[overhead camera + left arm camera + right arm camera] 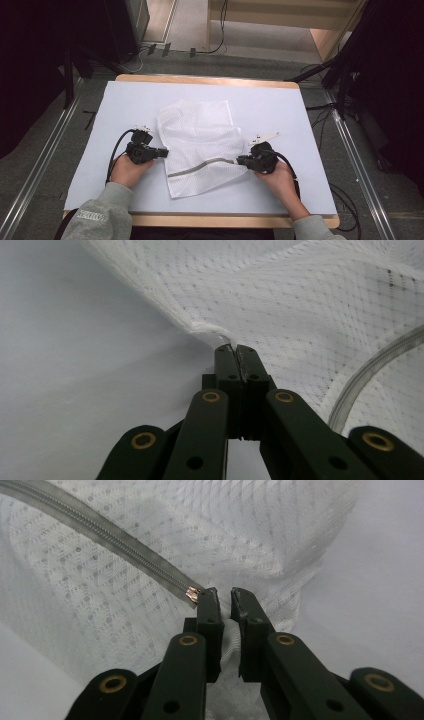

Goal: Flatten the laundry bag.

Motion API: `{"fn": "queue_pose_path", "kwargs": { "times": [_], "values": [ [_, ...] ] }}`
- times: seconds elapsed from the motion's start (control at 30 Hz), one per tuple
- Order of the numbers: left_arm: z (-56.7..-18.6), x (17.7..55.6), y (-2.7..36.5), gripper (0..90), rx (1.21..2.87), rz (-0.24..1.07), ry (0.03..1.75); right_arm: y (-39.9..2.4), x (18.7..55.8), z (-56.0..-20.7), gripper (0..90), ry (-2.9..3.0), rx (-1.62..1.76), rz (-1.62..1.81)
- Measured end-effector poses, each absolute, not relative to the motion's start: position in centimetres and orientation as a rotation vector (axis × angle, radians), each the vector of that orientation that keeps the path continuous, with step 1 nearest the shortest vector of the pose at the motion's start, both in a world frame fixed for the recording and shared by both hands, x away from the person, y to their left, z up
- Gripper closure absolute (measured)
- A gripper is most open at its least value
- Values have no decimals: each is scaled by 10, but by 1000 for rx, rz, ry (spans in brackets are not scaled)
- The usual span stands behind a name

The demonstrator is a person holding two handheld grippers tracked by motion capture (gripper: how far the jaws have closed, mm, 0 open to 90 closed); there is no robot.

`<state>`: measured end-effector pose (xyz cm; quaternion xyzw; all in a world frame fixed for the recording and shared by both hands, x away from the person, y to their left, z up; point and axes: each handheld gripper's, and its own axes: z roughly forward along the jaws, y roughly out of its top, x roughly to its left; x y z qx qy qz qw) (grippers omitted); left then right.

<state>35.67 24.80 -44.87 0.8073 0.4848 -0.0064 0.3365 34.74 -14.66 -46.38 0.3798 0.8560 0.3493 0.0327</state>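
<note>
Two grippers have hold of the white mesh laundry bag (200,145), which lies crumpled in the middle of the high view on the pale, matte table cover (280,107). I have the left gripper (164,151) at the bag's left edge; in the left gripper view its jaws are pressed flat together with a bunched tuft of the hem (210,332) pinched at their tips. The right gripper (240,161) sits at the bag's right edge, just where the grey zipper strip (205,166) ends. In the right gripper view its jaws are nearly closed, with a fold of mesh squeezed between them and the zipper's small coppery end stop (192,594) touching the left jaw tip.

I judge the step in hand to be securing both side edges, done now on each side. The next move, as I see it, calls for drawing the hands apart and lifting a little so the bag pulls flat, keeping both pinches firm.

The fabric is thin, open-weave netting with a dotted diamond pattern, soft and easily rumpled; it should slip if the grip slackens. The zipper tape is smoother and stiffer, curving in a shallow arc across the lower part of the bag
</note>
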Motion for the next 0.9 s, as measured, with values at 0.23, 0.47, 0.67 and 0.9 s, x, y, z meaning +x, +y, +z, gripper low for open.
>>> {"fn": "queue_pose_path", "kwargs": {
  "times": [0.23, 0.47, 0.67, 0.9],
  "values": [
    [-444, 365, 273, 900, 2081, -2, 1301, -125, 318, -459, 897, 2723, 1077, 1080],
    [-443, 372, 285, 900, 2101, 17, 1314, -107, 296, -458, 897, 2775, 1025, 1137],
    [-441, 365, 292, 839, 2085, -84, 1273, -110, 290, -451, 747, 2718, 979, 1209],
    [-426, 378, 297, 640, 2016, 10, 1281, -127, 311, -438, 692, 2565, 1016, 1302]
  ]
}}
